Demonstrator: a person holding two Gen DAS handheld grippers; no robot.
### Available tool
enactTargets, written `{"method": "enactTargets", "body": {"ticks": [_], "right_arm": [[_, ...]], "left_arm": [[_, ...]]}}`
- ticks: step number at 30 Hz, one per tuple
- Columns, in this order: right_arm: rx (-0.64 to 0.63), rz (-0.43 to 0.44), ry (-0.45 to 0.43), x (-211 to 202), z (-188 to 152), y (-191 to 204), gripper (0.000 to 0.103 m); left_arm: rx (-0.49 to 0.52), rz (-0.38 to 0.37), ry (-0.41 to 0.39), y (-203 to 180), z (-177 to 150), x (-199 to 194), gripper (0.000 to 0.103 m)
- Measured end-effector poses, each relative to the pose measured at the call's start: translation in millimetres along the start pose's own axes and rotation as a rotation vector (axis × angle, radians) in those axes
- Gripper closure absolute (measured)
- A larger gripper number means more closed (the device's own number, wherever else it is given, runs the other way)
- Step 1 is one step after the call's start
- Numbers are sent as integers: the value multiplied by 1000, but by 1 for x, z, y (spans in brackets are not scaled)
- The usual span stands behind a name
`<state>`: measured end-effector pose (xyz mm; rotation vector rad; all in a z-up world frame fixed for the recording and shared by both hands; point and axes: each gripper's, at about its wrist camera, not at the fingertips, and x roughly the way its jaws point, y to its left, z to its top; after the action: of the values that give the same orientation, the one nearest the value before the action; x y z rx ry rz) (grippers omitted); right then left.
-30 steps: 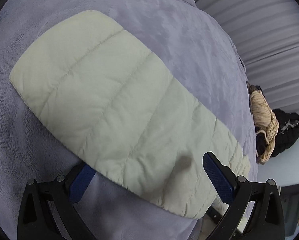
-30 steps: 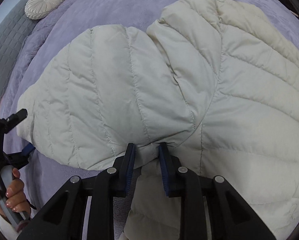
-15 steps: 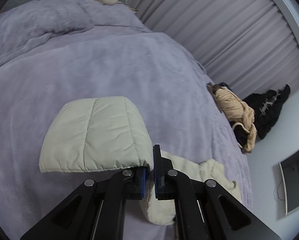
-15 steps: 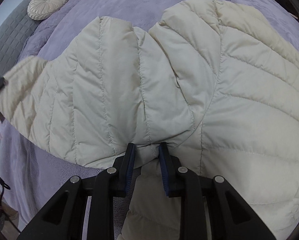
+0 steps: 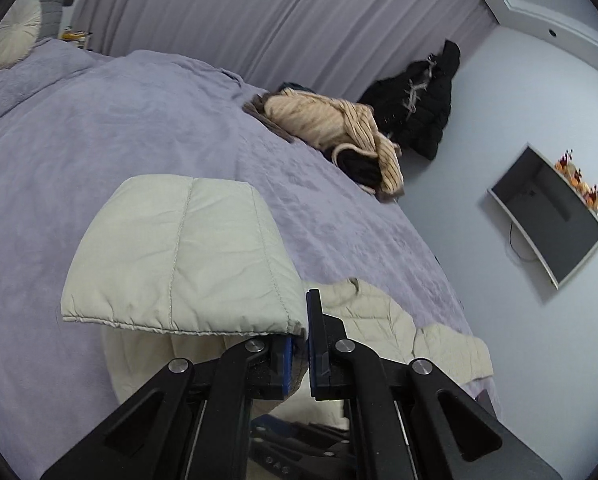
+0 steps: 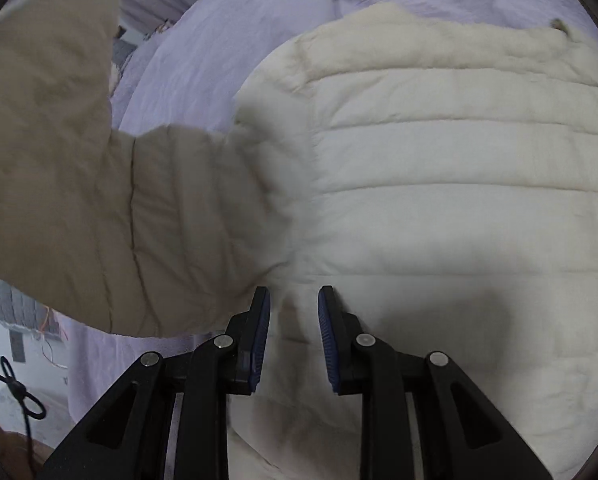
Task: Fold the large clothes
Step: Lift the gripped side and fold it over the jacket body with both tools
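A lavender-covered bed (image 5: 99,128) stands before grey pleated curtains (image 5: 259,12), a monitor (image 5: 547,212) on the pale wall (image 5: 499,112)

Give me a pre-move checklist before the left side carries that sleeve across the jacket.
1. Left gripper shut on the sleeve cuff: ok, cuff edge pinched between the jaws.
2. Sleeve lifted off the bedspread: ok, the cuff hangs above it.
3. Right gripper pinning the jacket body: cannot tell, jaws stand slightly apart with fabric between them, and the view is blurred.
4. Jacket body flat on the bed: ok for the part in view.
5. Clothes pile away from the fold area: ok, it sits at the far edge of the bed.
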<state>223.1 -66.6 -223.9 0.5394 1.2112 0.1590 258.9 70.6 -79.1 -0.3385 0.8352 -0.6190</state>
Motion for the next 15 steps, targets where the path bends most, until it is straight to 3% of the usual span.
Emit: {"method": "enactTargets", "body": {"ticks": [6,9,14,15], "right_arm": [[148,-149,-81,-75,-7,-114,76],[227,-166,-75,-92,-15,-161,76],[255,-135,-83,-95,-22,-183,75],[254,-124,-83,-94,-20,-181,70]], "left_arm": [[167,95,196,-66,-53,94,96],[231,165,322,-80,-88,136,96],[290,270,420,-79,-132,162,96],[299,283,427,-79,-135,162,96]]}}
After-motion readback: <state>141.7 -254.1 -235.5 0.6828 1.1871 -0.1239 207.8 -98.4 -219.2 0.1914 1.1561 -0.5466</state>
